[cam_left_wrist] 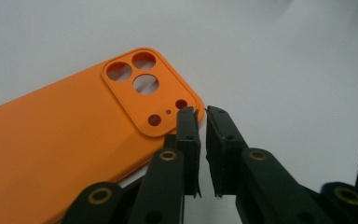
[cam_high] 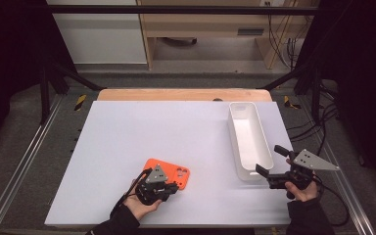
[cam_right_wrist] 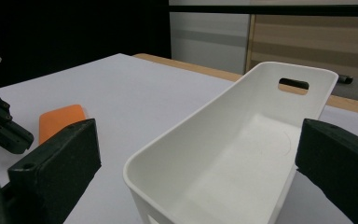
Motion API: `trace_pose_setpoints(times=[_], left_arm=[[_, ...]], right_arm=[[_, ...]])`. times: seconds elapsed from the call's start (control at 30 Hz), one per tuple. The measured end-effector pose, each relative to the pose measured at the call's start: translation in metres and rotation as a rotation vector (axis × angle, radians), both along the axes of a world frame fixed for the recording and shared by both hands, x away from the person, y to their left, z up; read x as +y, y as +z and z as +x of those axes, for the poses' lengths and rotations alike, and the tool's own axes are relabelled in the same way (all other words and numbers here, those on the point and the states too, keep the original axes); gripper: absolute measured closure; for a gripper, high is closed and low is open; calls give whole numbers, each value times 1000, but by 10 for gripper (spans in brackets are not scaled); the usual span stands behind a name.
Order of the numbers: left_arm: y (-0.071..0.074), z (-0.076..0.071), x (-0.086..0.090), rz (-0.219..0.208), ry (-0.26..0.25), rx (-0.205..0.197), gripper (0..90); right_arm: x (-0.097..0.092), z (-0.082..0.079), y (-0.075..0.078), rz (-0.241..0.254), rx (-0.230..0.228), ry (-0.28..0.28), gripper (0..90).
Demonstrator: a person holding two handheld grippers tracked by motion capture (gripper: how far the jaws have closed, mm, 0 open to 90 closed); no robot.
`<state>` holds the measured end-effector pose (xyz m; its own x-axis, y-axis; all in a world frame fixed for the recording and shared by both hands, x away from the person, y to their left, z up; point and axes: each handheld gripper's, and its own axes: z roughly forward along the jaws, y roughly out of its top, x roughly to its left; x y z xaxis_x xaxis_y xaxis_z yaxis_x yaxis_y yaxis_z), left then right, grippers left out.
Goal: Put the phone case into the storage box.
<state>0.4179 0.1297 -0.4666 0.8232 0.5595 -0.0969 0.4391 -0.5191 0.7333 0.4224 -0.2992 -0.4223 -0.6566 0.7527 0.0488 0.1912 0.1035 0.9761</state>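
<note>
A white bench [cam_high: 127,132] with a wooden far edge stands on grey floor [cam_high: 29,122]. Behind it are a pale wooden cabinet [cam_high: 210,29], black frame bars [cam_high: 176,9] and loose cables [cam_high: 284,44].

**Orange case, white bin, black jaws**

You have a plain orange phone case [cam_left_wrist: 74,135] lying on a pale lavender-grey table top [cam_high: 142,132]. The bin [cam_high: 249,139] you face is plain white inside and out. Your left gripper [cam_left_wrist: 201,112] and right gripper [cam_high: 269,164] are both black; the left shows brass-coloured pivot pins, and each carries a grey plate. Your sleeves [cam_high: 117,225] are black.
</note>
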Motion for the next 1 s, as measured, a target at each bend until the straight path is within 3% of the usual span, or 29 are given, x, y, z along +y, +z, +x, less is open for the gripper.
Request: trace_pose_setpoints(times=[0.13, 0.53, 1.0], left_arm=[[-2, 1, -2, 19, 1, 0, 890], [-8, 5, -6, 50, 8, -15, 896], [-9, 8, -9, 42, 16, -35, 895]], right_arm=[[0, 0, 0, 0, 4, -1, 3], [0, 0, 1, -1, 5, -1, 4], [1, 0, 0, -11, 12, 6, 3]])
